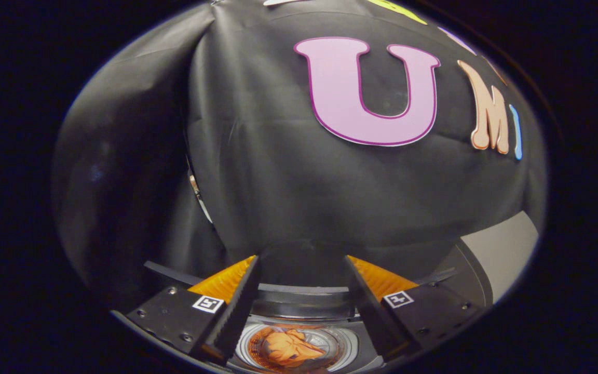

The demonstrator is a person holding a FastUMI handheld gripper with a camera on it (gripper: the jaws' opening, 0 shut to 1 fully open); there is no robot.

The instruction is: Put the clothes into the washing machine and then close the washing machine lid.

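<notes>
My gripper (301,262) is open, its two fingers spread wide with nothing between them. Low down between the fingers, well beneath them, I see the washing machine's round drum opening (348,348). An orange piece of clothing (288,349) lies crumpled inside the drum. The machine's dark rim (299,301) curves across just beyond the drum. I cannot make out the lid.
The booth's black cloth wall (288,171) hangs close ahead of the fingers. A pale grey surface (501,249) shows at the right beyond the right finger. A seam in the cloth runs down on the left.
</notes>
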